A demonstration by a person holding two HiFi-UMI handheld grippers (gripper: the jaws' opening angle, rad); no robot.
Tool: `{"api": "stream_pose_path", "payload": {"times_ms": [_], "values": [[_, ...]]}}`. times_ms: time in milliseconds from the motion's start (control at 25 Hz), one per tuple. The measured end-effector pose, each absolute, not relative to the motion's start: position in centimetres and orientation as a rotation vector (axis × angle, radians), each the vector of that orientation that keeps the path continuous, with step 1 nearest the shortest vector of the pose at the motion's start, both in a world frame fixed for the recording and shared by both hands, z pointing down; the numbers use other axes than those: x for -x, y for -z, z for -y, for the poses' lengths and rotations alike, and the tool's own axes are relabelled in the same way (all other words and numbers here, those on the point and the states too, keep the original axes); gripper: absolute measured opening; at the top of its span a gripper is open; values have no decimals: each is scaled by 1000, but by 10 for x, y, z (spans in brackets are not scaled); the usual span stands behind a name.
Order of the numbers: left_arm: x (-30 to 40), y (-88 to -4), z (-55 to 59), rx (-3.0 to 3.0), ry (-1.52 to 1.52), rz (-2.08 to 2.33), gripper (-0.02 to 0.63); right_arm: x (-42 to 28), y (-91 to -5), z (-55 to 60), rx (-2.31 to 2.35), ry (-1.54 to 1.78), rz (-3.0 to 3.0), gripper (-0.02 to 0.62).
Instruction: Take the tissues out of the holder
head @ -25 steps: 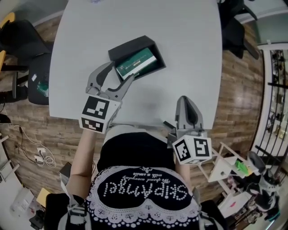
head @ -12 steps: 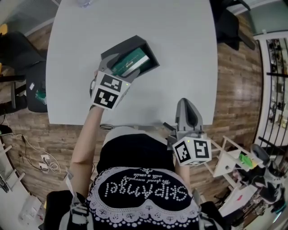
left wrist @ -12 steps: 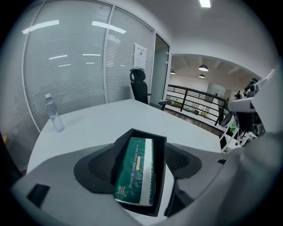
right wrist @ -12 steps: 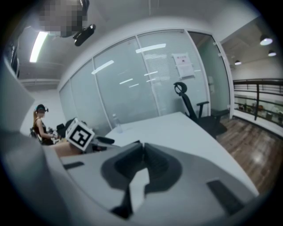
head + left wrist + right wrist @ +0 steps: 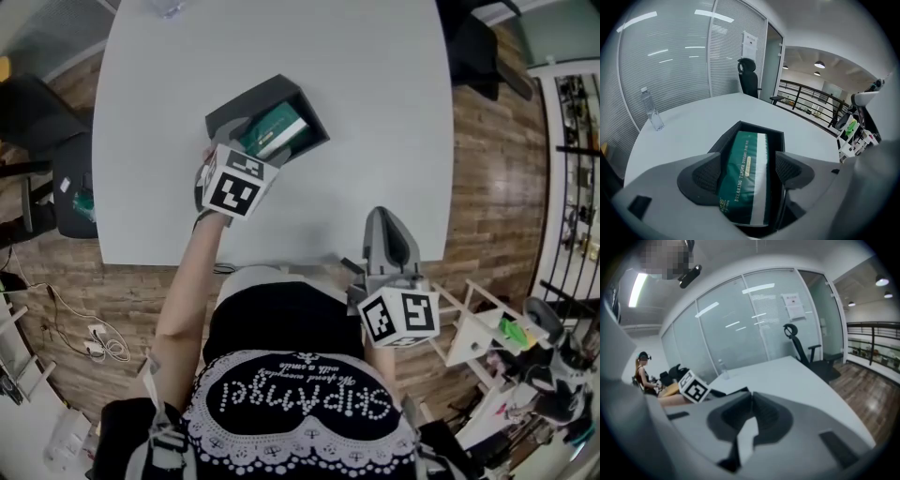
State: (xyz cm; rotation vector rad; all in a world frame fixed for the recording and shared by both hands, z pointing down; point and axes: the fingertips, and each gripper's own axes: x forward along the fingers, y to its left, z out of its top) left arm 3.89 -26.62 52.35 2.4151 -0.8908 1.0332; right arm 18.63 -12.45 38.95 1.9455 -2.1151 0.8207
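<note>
In the head view, a black tissue holder (image 5: 228, 116) sits open-topped on the left half of the white table (image 5: 375, 112), and a green tissue pack (image 5: 275, 134) lies inside it. The left gripper (image 5: 247, 146) reaches over the holder's near edge, with its marker cube just nearer. The right gripper (image 5: 386, 217) hangs at the table's near edge, well to the right and apart from the holder. In the left gripper view, the left gripper (image 5: 746, 172) has its jaws spread wide and still opening. The tissue pack (image 5: 743, 183) runs lengthwise between them, still down in the holder (image 5: 757, 127), and the right pad (image 5: 787, 168) stands clear of it. A water bottle (image 5: 650, 109) stands far left on the table, and an office chair (image 5: 749, 83) is at its far side. In the right gripper view, the right gripper (image 5: 751, 401) has its jaws pressed together with nothing between them. The left gripper's marker cube (image 5: 693, 386) shows to the left.
</note>
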Motion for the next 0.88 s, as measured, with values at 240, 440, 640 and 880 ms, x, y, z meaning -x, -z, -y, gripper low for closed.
{"api": "stream_pose_path", "payload": {"times_ms": [240, 440, 640, 880], "values": [[-43, -538, 269, -2371, -1075, 893, 357, -191, -394, 126, -1936, -834, 2107, 34], [-42, -543, 268, -2361, -1138, 881, 357, -190, -395, 127, -1935, -839, 2104, 34], [-38, -552, 269, -2309, -1217, 883, 356, -187, -396, 128, -1929, -843, 2108, 35], [-39, -558, 266, -2232, -1278, 820, 354, -185, -395, 128, -1915, -845, 2119, 34]]}}
